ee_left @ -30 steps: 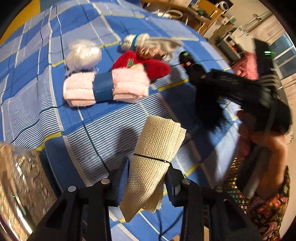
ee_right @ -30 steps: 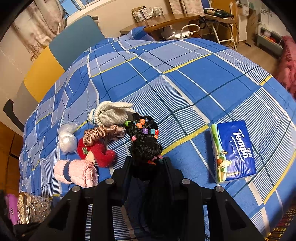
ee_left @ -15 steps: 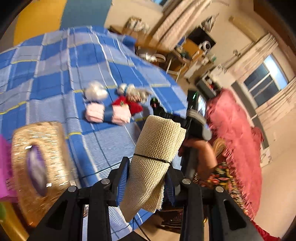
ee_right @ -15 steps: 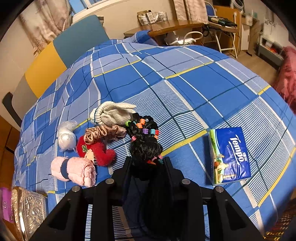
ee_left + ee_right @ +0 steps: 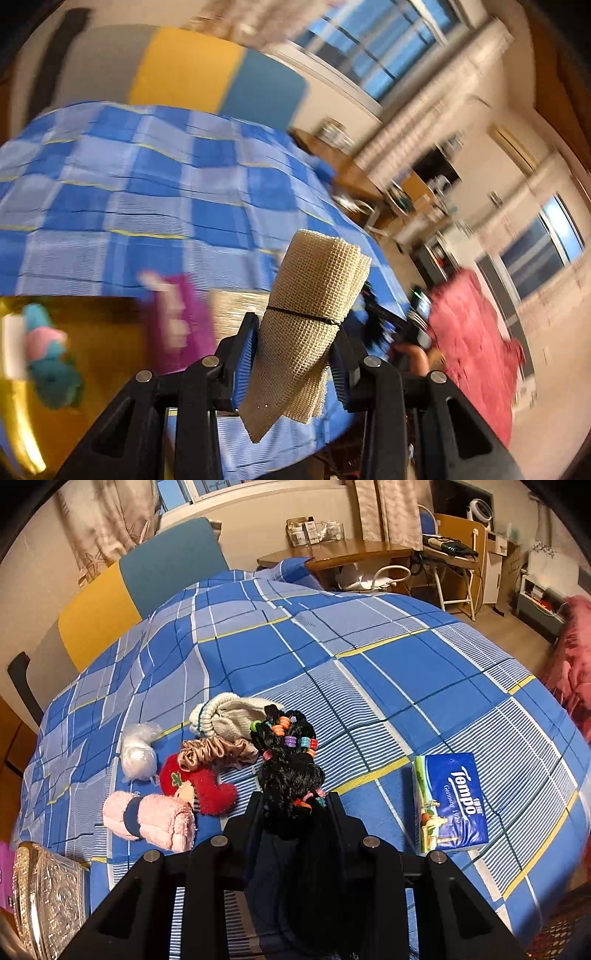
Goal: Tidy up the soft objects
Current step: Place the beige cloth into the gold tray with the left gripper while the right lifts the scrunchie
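One tissue pack (image 5: 451, 803) (Tempo), six soft items.

Left gripper (image 5: 293, 363): matte black plastic, two angular arms fanning out from the bottom of view. Four round silver screw heads across the linkage. Fingers (image 5: 246, 360) are flat black plates with ribbed bright-blue pads on their inner faces.

Right gripper (image 5: 295, 818): same black build, same row of four silver screws. Fingers (image 5: 251, 821) are black; their inner faces read dark, so pad colour cannot be told. No markings or cables visible on either frame. My own skin and sleeves: too blurred to describe.
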The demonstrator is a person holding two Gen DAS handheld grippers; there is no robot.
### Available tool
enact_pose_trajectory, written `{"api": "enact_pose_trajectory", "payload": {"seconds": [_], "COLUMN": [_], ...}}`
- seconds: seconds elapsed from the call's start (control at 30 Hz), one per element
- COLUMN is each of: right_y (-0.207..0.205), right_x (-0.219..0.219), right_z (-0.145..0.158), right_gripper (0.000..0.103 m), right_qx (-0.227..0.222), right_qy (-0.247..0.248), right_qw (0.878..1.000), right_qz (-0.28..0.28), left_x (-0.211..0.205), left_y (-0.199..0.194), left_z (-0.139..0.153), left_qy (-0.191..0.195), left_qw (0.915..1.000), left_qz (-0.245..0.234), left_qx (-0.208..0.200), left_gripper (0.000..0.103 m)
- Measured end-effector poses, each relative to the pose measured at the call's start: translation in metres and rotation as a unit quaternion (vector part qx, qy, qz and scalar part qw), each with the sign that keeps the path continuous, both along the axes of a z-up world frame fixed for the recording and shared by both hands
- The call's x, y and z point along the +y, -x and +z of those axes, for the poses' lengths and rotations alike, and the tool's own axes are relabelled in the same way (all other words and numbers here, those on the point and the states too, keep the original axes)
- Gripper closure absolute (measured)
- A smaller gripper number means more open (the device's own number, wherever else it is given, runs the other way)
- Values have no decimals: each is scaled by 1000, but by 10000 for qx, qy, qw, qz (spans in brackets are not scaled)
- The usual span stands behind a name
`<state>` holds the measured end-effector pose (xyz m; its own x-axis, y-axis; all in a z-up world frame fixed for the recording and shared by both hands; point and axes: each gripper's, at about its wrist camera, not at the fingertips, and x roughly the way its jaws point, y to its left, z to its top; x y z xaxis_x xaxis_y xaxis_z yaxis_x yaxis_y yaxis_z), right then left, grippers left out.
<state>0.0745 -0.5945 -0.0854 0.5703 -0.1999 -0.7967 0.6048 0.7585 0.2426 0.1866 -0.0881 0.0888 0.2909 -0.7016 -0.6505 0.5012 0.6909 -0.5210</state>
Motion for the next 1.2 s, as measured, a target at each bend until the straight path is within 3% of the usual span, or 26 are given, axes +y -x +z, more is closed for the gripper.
{"api": "enact_pose_trajectory", "payload": {"seconds": [0.17,0.3,0.5,0.7,1.0,1.07,1.2], "right_y": [7,12,18,31,50,52,51], "right_x": [-3,-1,10,27,74,89,122], "right_z": [6,15,30,42,68,78,102], "right_gripper": [70,70,70,70,70,70,70], "right_qx": [-229,-502,-968,-1331,-1711,-1801,-1986], "right_qy": [-61,-19,88,110,0,42,86], "right_qw": [9996,9986,9952,9910,9851,9832,9783], "right_qz": [-128,-177,-57,-80,165,294,593], "left_x": [51,76,83,87,76,75,82], "left_y": [-29,-53,-80,-100,-111,-109,-106], "left_z": [-32,-81,-144,-187,-207,-205,-193], "left_qy": [-94,-324,-791,-1190,-1799,-1729,-1337], "left_qw": [9978,9922,9826,9730,9646,9666,9713], "left_qz": [613,1019,1389,1612,1669,1640,1791], "left_qx": [245,639,941,1148,969,948,819], "left_gripper": [67,67,67,67,60,58,39]}}
